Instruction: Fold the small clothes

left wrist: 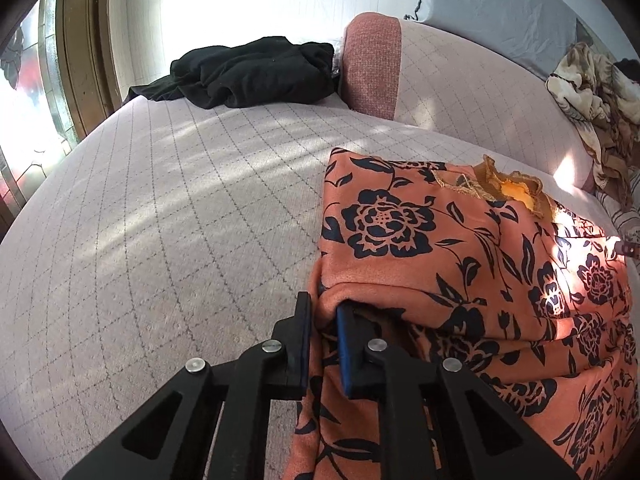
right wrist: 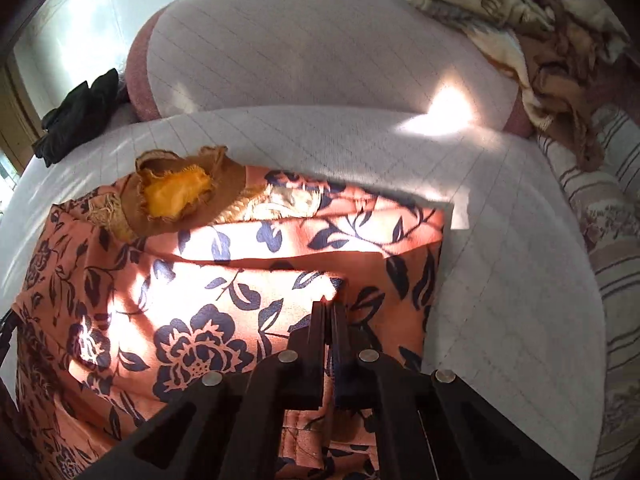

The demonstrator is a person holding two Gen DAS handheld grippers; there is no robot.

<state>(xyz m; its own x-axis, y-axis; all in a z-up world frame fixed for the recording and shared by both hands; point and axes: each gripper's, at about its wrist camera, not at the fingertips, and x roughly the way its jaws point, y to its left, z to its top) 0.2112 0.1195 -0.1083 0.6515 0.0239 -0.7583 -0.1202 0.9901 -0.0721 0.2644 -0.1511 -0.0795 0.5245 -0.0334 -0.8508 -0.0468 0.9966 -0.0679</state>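
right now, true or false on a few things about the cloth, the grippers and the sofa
1. The left gripper pinches an edge of the orange floral garment. True.
2. The right gripper stands wide open above bare sofa. False: its jaws are shut, on the garment's cloth.
3. A black garment lies apart on the sofa seat, far from the floral one. True.
4. The floral garment is blue with white dots. False: orange with dark flowers.
5. A brown and cream blanket lies bunched near the sofa back. True.
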